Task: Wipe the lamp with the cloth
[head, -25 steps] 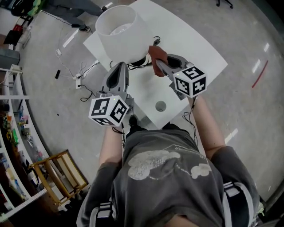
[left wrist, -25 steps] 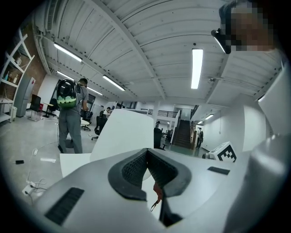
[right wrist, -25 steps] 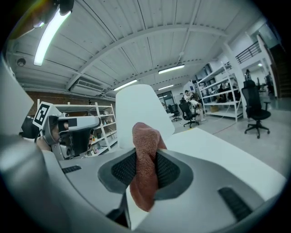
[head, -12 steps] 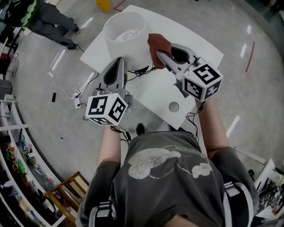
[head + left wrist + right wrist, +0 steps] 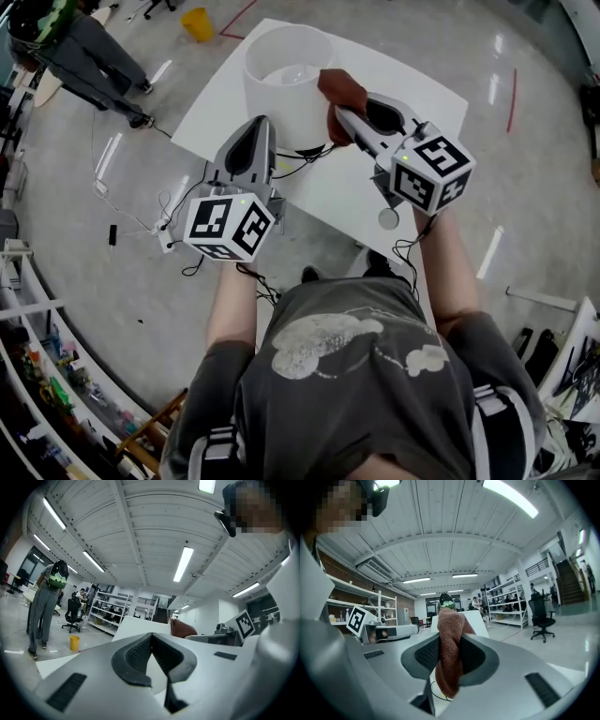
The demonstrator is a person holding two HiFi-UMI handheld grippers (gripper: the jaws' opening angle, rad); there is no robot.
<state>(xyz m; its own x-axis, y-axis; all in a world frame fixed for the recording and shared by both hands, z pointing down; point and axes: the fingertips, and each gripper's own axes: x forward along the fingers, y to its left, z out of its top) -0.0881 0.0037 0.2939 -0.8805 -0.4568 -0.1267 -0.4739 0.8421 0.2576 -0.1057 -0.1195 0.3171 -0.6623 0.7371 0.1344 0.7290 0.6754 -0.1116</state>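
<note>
Lamp (image 5: 286,80) stands on white table (image 5: 422,94) over grey floor (image 5: 122,281).

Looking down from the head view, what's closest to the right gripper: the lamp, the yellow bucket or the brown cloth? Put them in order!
1. Cloth: clamped in the jaws of the right gripper.
2. Lamp: right beside the cloth, on its left.
3. Yellow bucket: on the floor, far off at the upper left.

cloth (image 5: 449,653): brown, rough knitted weave
lamp (image 5: 286,84): white shade, matt, smooth
table (image 5: 427,89): white, smooth, matt
floor (image 5: 122,300): grey, glossy
</note>
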